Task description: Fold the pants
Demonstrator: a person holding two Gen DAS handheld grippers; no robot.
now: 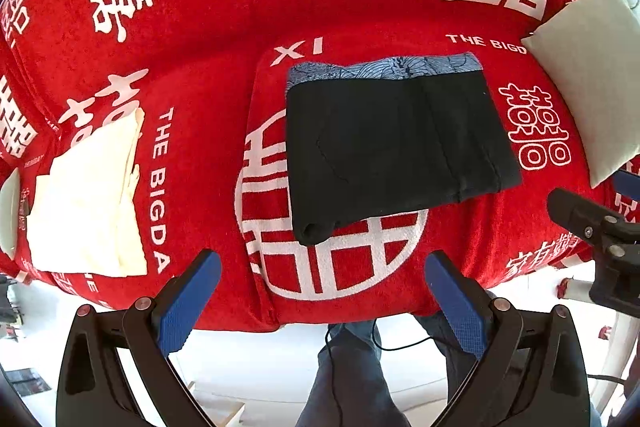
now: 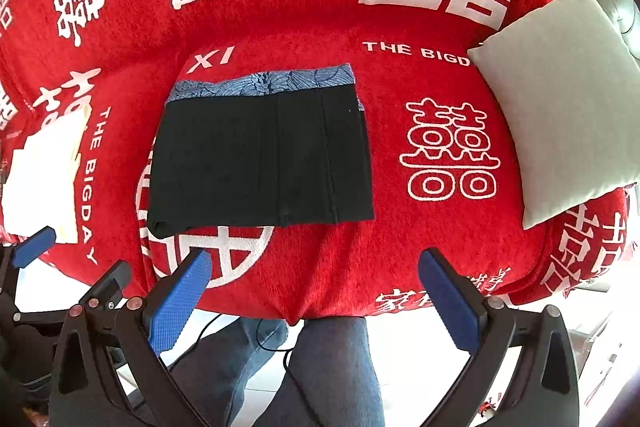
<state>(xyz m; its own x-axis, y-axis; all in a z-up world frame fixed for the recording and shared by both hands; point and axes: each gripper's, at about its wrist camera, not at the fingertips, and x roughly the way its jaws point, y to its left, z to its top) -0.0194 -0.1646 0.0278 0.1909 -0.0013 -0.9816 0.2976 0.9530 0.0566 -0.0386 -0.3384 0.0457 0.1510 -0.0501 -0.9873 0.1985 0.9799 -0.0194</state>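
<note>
Black pants (image 1: 396,143) lie folded into a flat rectangle on the red sofa seat, with a blue patterned waistband lining along the far edge; they also show in the right wrist view (image 2: 260,159). My left gripper (image 1: 324,263) is open and empty, held back from the sofa's front edge, short of the pants. My right gripper (image 2: 314,263) is open and empty, also back from the front edge. The right gripper's body shows at the right edge of the left wrist view (image 1: 596,223).
A red sofa cover (image 2: 400,259) with white characters covers the seat. A folded cream cloth (image 1: 88,203) lies at the left. A pale cushion (image 2: 560,107) leans at the right. The person's jeans-clad legs (image 2: 332,367) and a thin cable are below.
</note>
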